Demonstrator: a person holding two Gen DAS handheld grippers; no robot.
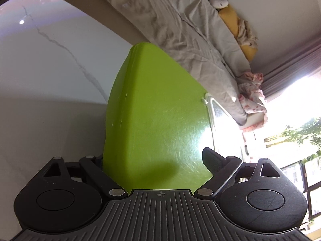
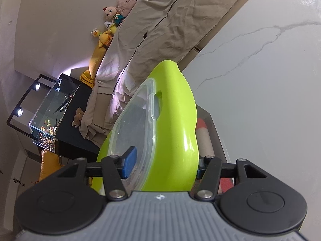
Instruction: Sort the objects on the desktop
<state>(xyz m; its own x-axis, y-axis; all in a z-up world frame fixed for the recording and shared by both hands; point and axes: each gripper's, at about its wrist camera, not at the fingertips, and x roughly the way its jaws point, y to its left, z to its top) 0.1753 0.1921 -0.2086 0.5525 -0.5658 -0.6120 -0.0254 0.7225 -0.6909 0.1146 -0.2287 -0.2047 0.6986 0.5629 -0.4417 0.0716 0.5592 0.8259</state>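
A lime-green plastic bin (image 1: pixel 152 108) fills the middle of the left wrist view, tilted, with its smooth outer face toward me. My left gripper (image 1: pixel 154 158) spans it widely: one finger is hidden at the bin's left side and the other pad (image 1: pixel 209 158) lies against its right edge. A clear plastic tub (image 2: pixel 132 132) is nested inside the green bin (image 2: pixel 176 124). My right gripper (image 2: pixel 164 167) is shut across the bin's wall, with one blue pad (image 2: pixel 129 164) inside on the tub and the other outside on the green.
A white marble-patterned tabletop (image 2: pixel 260 92) lies beside the bin, with a red and white roll (image 2: pixel 202 130) just behind it. Beyond it are a beige covered sofa (image 1: pixel 180 30) with soft toys (image 2: pixel 110 22), a lit fish tank (image 2: pixel 48 116) and a bright window (image 1: pixel 291 120).
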